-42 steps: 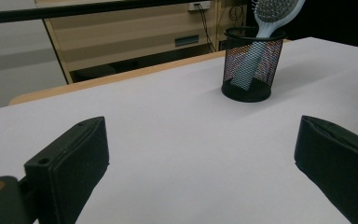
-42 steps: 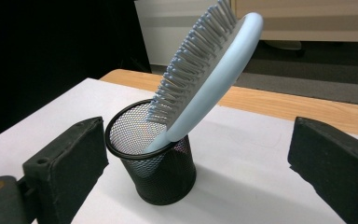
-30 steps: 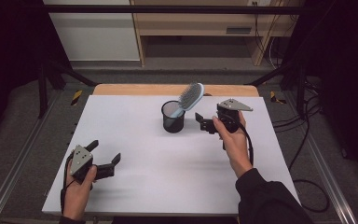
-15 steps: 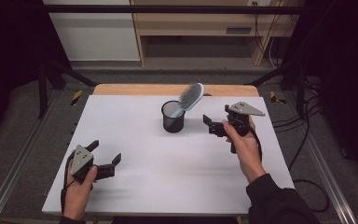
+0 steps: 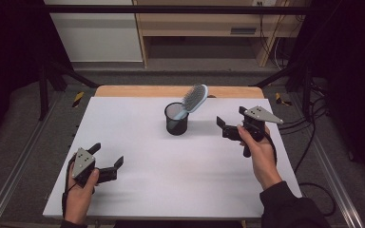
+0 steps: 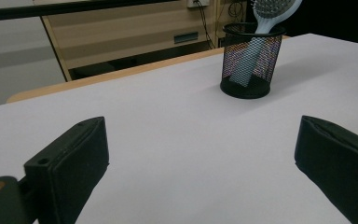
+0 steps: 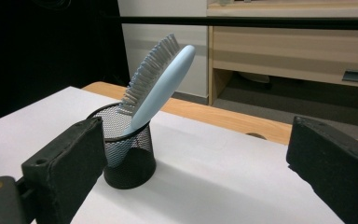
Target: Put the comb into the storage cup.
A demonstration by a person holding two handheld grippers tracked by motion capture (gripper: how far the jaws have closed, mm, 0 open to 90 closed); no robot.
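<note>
**Hairbrush stands in the mesh cup, both grippers wide and empty**

The hairbrush (image 5: 193,99) stands with its handle down inside the black mesh cup (image 5: 176,119), and its head leans over the rim toward the right and far side of the table (image 5: 138,142). The cup stands upright near the far middle of the white table top. In the right gripper view the hairbrush (image 7: 161,88) shows its pale blue back, the bristles point to the left, and the handle can be seen through the mesh of the cup (image 7: 126,147).

The right gripper (image 5: 228,124) is held above the table just to the right of the cup, apart from it, and it points toward the cup. Its jaws are spread wide and nothing is between them. The person's right hand (image 5: 256,152) holds it from behind.

The left gripper (image 5: 108,159) is at the near left part of the table, well apart from the cup. Its jaws are also spread wide with nothing between them, only the bare table top. In the left gripper view the cup (image 6: 249,60) is far ahead, to the right of the middle, with the hairbrush (image 6: 272,14) rising from it. The left hand (image 5: 78,190) grips it low near the table edge.
</note>
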